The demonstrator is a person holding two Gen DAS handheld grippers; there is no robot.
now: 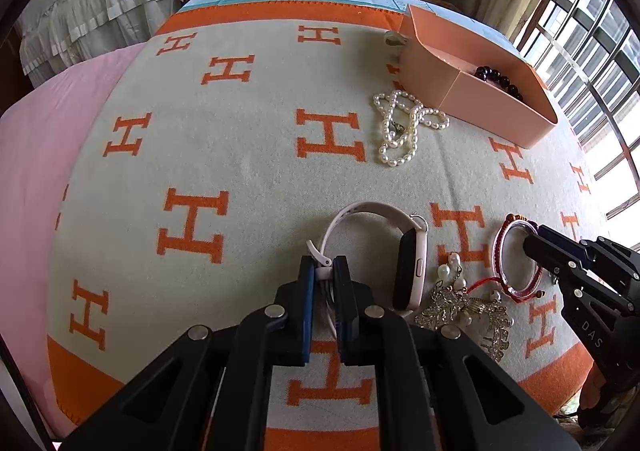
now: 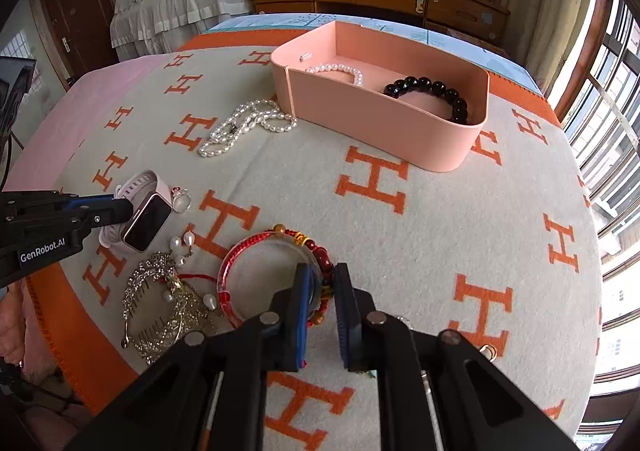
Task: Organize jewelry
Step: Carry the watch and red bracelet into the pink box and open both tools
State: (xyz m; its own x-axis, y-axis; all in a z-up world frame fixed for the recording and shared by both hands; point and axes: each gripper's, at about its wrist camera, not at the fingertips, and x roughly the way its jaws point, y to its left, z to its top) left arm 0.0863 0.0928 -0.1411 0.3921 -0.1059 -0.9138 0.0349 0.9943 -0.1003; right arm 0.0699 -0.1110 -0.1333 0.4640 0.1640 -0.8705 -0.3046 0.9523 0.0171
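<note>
Left gripper [image 1: 324,271] is clamped on the strap of the pink watch [image 1: 408,271] lying on the H-pattern blanket [image 1: 240,171]. Right gripper [image 2: 320,283] is pinching the red bangle [image 2: 248,251] just beside it, pink box [image 2: 384,119] farther back.

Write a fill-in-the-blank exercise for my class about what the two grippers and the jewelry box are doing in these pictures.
1. The left gripper is shut on the strap of the pink ____.
2. The right gripper is shut on the rim of the red ____.
3. Inside the pink box lie a white pearl bracelet and a bracelet of ____ beads.
4. The pearl necklace lies on the blanket, ____ the box.

Missing words: watch; bangle; black; outside
</note>
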